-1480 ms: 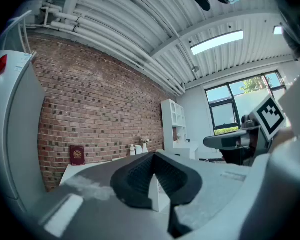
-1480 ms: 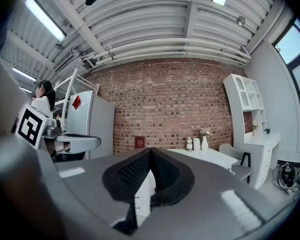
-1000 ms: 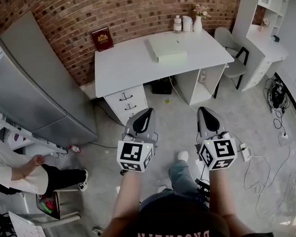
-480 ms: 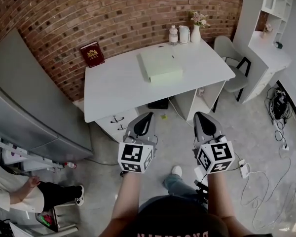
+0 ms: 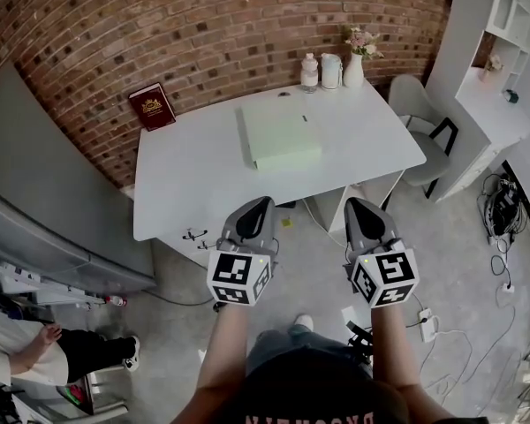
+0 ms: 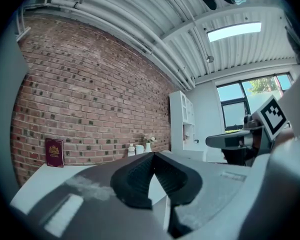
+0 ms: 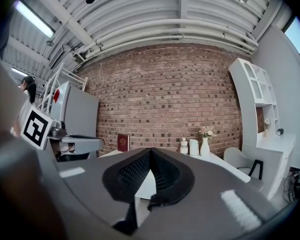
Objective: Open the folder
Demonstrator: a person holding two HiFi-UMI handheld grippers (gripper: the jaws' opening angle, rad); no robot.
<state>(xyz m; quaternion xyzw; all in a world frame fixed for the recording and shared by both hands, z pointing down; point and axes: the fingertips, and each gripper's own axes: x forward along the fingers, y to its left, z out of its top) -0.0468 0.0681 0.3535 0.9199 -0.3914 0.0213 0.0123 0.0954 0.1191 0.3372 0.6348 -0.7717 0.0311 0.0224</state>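
Observation:
A pale green folder lies flat and shut on the white desk in the head view. Both grippers are held level in front of the desk's near edge, short of the folder. My left gripper is shut with nothing in it; its ribbed pads meet at the tips. My right gripper is likewise shut and holds nothing, pads pressed together. In the gripper views the jaws hide most of the desk, and the folder is not visible there.
A dark red book leans on the brick wall at the desk's back left. A bottle, a jug and a flower vase stand at the back right. A grey chair is right of the desk. A person sits at lower left. Cables lie on the floor.
Both grippers and the head have moved forward toward the desk, which now appears larger and closer. Jaws stayed shut throughout.

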